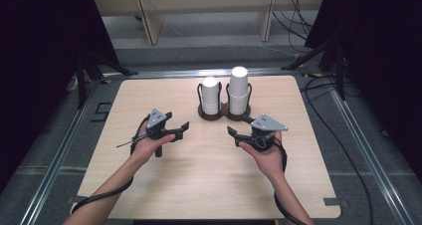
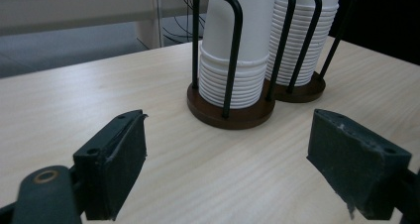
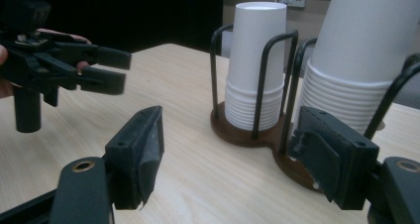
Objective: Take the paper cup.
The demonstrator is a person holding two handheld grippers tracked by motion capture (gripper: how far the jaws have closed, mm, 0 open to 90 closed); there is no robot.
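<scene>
A dark brown double cup holder (image 1: 209, 116) with black wire hoops stands at the table's back centre. It carries a shorter stack of white paper cups (image 1: 211, 94) and a taller stack (image 1: 239, 88). My left gripper (image 1: 181, 130) hovers open to the holder's front left, with nothing between its jaws. In the left gripper view the shorter stack (image 2: 237, 60) is nearest and the taller stack (image 2: 307, 40) is behind it. My right gripper (image 1: 237, 125) is open and empty just in front of the taller stack (image 3: 361, 60). The left gripper (image 3: 109, 70) appears across the table.
The light wooden table (image 1: 164, 185) has bare surface around and in front of both hands. Beyond its far edge are pale wooden furniture legs (image 1: 152, 21) and loose cables (image 1: 293, 21) on the floor. Black stand legs (image 1: 82, 70) flank the table.
</scene>
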